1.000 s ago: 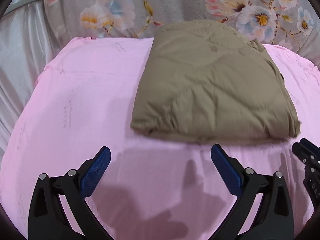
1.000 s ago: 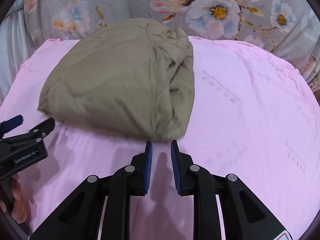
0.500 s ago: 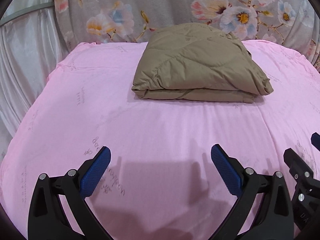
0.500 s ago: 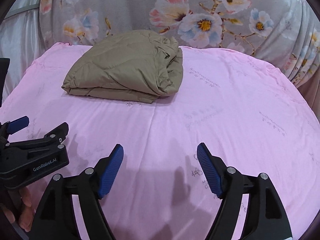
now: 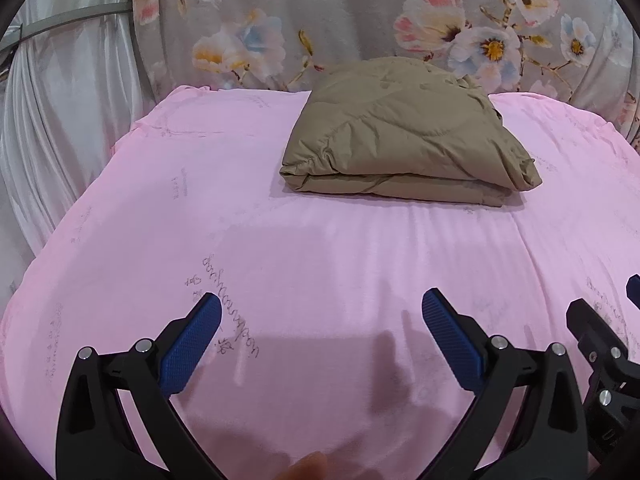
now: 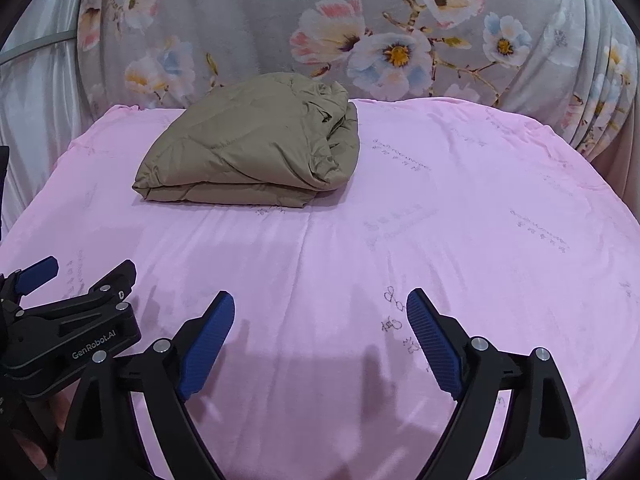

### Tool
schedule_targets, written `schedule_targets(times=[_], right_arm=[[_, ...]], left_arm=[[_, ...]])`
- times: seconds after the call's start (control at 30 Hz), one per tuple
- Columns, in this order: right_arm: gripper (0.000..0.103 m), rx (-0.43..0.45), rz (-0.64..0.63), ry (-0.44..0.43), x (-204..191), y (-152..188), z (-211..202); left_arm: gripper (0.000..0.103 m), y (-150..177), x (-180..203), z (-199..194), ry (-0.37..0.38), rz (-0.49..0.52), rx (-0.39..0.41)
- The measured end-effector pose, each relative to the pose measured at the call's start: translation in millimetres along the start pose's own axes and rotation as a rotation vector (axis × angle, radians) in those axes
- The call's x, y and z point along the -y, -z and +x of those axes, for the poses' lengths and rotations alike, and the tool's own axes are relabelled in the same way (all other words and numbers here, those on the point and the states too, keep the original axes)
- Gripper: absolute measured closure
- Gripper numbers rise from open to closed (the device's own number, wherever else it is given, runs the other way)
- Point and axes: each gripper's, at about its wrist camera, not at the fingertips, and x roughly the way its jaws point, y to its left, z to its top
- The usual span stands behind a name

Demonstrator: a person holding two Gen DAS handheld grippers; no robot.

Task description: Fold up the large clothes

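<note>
Pink sheet point(image 5: 320, 240) spreads wide and bare around one folded khaki quilted garment point(image 5: 404, 136) lying near its far edge. Two grippers, left gripper point(image 5: 322, 312) and right gripper point(image 6: 320, 308), hover well short, both spread wide, holding nothing.

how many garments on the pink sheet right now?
1. A folded olive-brown quilted garment lies at the far side of the pink sheet, near the floral backdrop, left of centre in the right wrist view. Nothing else shows; anything folded inside is hidden.
</note>
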Motion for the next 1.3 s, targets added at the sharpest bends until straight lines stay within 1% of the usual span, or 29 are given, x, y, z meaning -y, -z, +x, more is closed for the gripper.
schedule_targets(times=[0.1,0.23,0.33,0.6,1.3], right_arm=[[0.017,-0.006,-0.012,0.004,-3.1,0.4,2.0],[0.017,0.000,-0.030,0.002,-6.4,1.5,0.9],[0.017,-0.006,-0.046,0.049,-10.4,1.6,1.5],[0.017,0.002,-0.038,0.035,-8.6,1.5,-0.1],[0.017,0.008,-0.040,0.034,-8.6,1.1,-1.2]], left_arm=[[0.005,0.6,4.8,-3.4,-0.003,0.022,0.016],[0.005,0.3,4.6,-3.4,-0.001,0.024,0.017],[0.005,0.6,5.4,-4.2,-0.009,0.028,0.020],[0.005,0.6,3.5,-3.4,-0.006,0.027,0.026],[0.005,0.9,3.0,-4.0,-0.006,0.028,0.028]])
